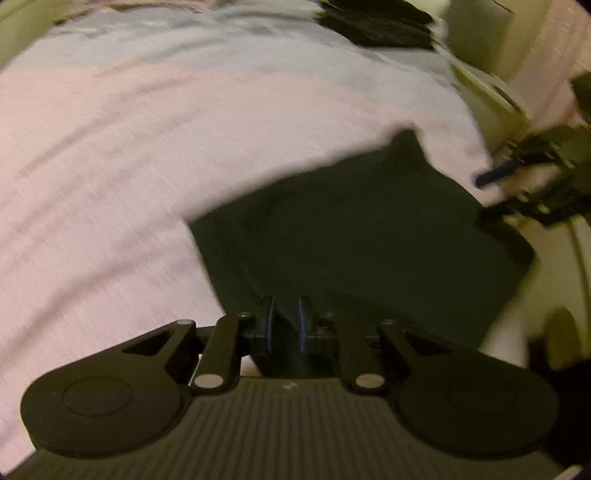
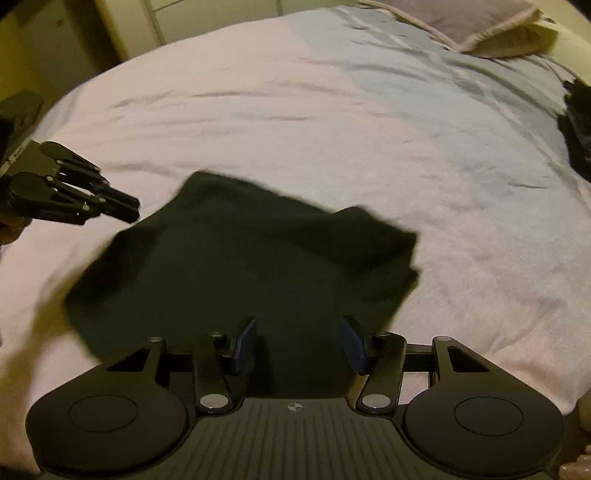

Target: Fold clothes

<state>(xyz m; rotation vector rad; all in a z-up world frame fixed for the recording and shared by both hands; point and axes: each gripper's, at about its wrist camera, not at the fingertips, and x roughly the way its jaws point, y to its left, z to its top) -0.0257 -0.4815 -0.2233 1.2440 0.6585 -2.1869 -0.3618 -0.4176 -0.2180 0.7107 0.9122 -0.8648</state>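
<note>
A bed (image 2: 258,110) under a pink and pale blue cover fills a dimly lit room. At nine o'clock in the right wrist view, the left gripper (image 2: 125,208) reaches in with its tongs drawn together; its own camera shows dark cloth between the blue pads, though blur leaves the grip uncertain. At centre, a dark garment (image 2: 240,266) lies bunched in a rough rectangle on the cover. At six o'clock, the right gripper (image 2: 299,341) hovers over its near edge, tongs apart. A fold appears under way; squaring the layers would need both edges aligned. A dark pile (image 2: 578,129) sits at three o'clock, a pillow (image 2: 480,26) at one, both well clear.
</note>
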